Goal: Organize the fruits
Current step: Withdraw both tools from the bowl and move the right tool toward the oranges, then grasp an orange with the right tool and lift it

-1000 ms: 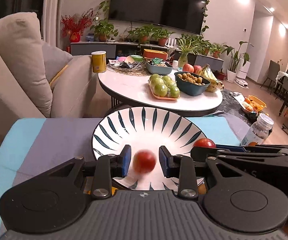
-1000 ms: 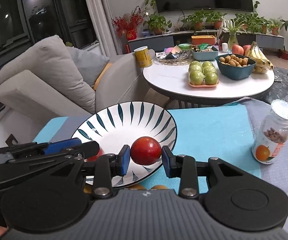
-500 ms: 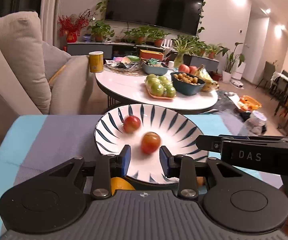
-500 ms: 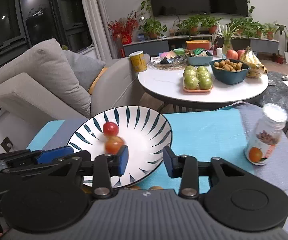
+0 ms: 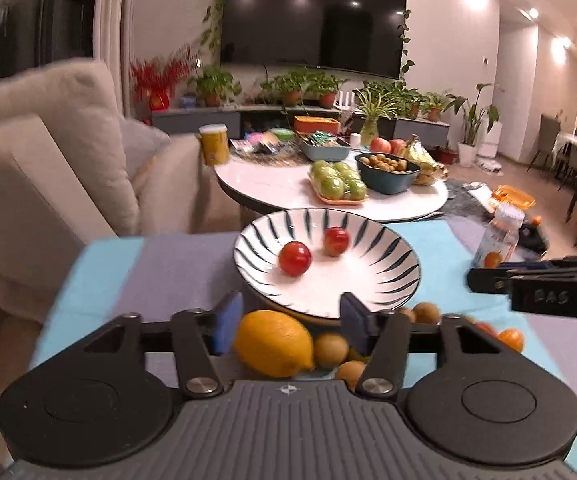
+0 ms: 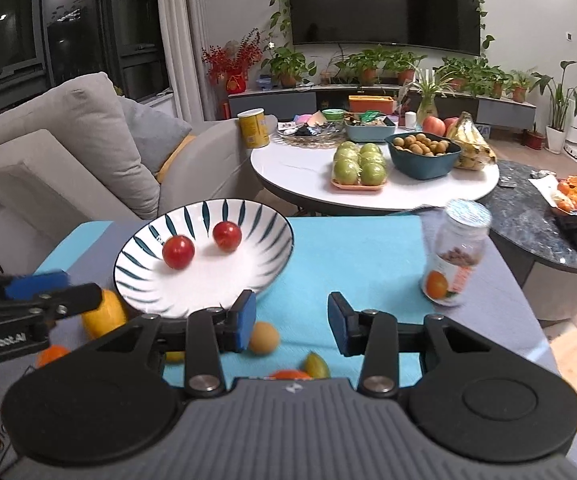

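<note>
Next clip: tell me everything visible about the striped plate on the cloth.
The striped plate is a shallow, round, glossy white dish, ceramic by the look, with dark teal strokes radiating around its wall. It sits upright on the blue and grey cloth. Two red fruits lie inside, apart from each other, left of centre. A lemon and small brown fruits lie by its near rim. Neither gripper touches it.

Two round red tomatoes (image 6: 178,251) (image 6: 227,236) apart inside white blue-striped ceramic plate (image 6: 264,216), yellow lemon (image 5: 274,342), brown kiwis (image 5: 331,350) and oranges (image 5: 511,339) on tabletop at plate's near rim
</note>
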Action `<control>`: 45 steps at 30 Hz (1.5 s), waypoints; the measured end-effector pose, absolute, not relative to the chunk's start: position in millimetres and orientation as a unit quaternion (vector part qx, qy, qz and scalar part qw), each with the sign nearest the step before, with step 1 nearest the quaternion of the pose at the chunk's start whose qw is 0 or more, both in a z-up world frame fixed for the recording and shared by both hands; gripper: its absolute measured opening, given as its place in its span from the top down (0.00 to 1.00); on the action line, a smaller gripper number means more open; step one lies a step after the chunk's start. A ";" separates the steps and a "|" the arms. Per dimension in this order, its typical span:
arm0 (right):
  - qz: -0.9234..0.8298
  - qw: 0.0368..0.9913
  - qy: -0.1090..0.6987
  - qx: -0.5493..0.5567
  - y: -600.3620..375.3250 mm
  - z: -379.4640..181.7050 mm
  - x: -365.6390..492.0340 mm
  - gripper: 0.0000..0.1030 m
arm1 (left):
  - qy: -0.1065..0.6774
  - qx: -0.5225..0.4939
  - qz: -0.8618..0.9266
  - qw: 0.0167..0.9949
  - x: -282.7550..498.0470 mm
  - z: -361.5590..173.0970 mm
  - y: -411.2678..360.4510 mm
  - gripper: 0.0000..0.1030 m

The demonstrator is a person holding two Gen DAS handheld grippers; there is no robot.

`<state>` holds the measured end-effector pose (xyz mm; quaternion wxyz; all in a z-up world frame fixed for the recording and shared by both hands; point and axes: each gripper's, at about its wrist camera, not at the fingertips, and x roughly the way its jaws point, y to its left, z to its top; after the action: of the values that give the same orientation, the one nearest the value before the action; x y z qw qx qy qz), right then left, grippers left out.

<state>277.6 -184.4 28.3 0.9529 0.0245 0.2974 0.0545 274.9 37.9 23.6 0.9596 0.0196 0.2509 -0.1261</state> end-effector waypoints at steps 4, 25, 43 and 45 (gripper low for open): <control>0.049 0.952 0.302 0.021 -184.4 25.8 266.2 0.40 | 0.223 -0.014 -0.144 0.964 255.7 26.4 55.2 0.29; 0.110 0.955 0.275 0.032 -149.2 12.7 199.7 0.40 | 0.256 -0.022 -0.113 0.960 202.8 1.9 101.0 0.30; 0.143 0.938 0.315 -0.005 -96.8 -11.0 210.4 0.40 | 0.258 -0.037 -0.117 0.958 203.1 -7.8 116.6 0.30; 0.143 0.937 0.318 -0.006 -93.3 -12.1 213.2 0.40 | 0.258 -0.035 -0.119 0.958 203.2 -8.5 115.5 0.31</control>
<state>213.2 -93.3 -12.1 0.9373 -0.0062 0.3178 0.1430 203.2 115.5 -8.5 0.9581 -0.0353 0.2581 -0.1191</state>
